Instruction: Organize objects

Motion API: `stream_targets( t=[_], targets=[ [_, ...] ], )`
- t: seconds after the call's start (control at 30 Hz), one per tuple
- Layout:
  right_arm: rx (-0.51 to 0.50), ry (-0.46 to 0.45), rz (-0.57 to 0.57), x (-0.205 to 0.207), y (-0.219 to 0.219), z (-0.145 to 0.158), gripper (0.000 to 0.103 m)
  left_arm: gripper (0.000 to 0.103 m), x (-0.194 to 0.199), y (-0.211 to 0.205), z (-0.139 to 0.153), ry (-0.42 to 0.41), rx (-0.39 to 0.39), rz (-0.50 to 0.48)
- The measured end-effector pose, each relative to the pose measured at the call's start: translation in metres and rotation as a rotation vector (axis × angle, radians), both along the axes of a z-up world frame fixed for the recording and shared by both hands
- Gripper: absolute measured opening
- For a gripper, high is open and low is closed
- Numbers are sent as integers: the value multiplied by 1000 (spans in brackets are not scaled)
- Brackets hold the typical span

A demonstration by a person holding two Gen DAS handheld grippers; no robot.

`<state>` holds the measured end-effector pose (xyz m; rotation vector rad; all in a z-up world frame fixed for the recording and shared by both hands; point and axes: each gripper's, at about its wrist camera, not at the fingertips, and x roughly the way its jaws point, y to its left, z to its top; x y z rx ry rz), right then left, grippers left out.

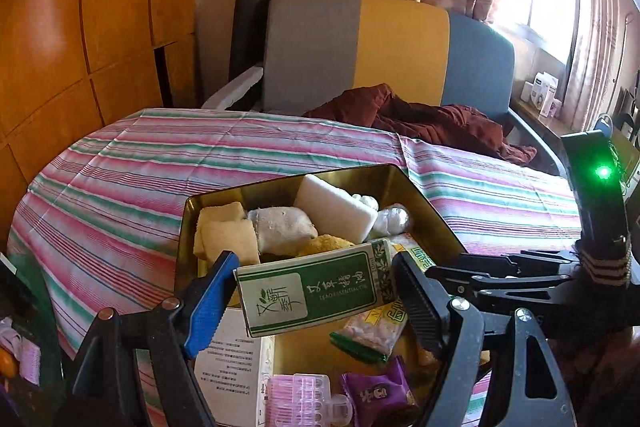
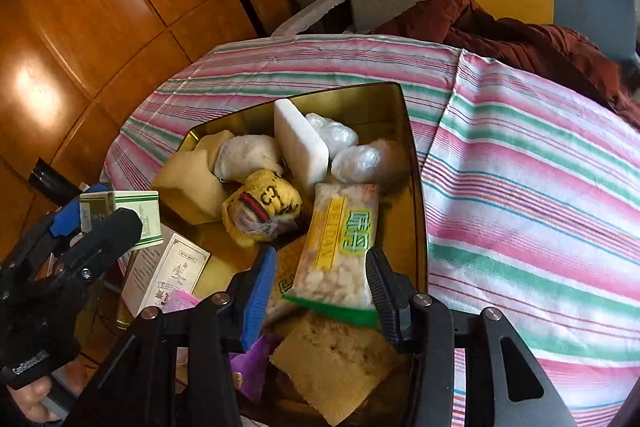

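Note:
A gold metal tin (image 1: 188, 227) (image 2: 412, 155) sits on the striped bed, filled with a white block (image 1: 336, 207) (image 2: 298, 143), rolled cloths, a yellow striped cloth (image 2: 264, 207) and other small items. My left gripper (image 1: 316, 287) is shut on a green and white box (image 1: 312, 291), held above the tin's near edge; the box also shows in the right wrist view (image 2: 132, 215). My right gripper (image 2: 322, 275) is shut on a clear snack packet (image 2: 340, 247) with yellow and green print, over the tin.
A purple candy wrapper (image 1: 380, 395), pink clips (image 1: 300, 399) and a white leaflet box (image 1: 236, 359) lie near the tin's front. A yellow sponge (image 2: 336, 355) lies below the packet. A maroon cloth (image 1: 420, 119) and a multicoloured chair back (image 1: 360, 47) are behind the bed. A wooden wardrobe (image 1: 80, 27) is on the left.

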<state>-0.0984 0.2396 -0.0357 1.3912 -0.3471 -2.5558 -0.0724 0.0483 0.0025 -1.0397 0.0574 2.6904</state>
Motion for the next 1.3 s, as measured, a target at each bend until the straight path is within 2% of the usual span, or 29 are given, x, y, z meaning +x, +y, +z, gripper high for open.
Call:
stream_targets(
  t=[0.33,0.63,0.77,0.83,0.93,1.03,1.3],
  targets=[
    [-27,3,-50,17,16,-1,50,80,-3,4,-4,-12,-4,5],
    [-33,3,-57,23,18,-3,58,81,-5,4,-7,-30,-21,42],
    [-36,11,-60,27,18,-1,68,84,-5,2,-7,-32,-16,50],
    [-35,16,-63,28,17,0,72,85,-6,-1,-7,-43,11,42],
    [-33,22,-66,30,17,2,73,87,-8,-9,-5,-65,99,14],
    [-33,29,-63,34,15,3,74,87,-5,-17,2,-44,130,37],
    [14,69,-59,48,5,7,84,87,25,-27,25,68,19,163]
  ],
)
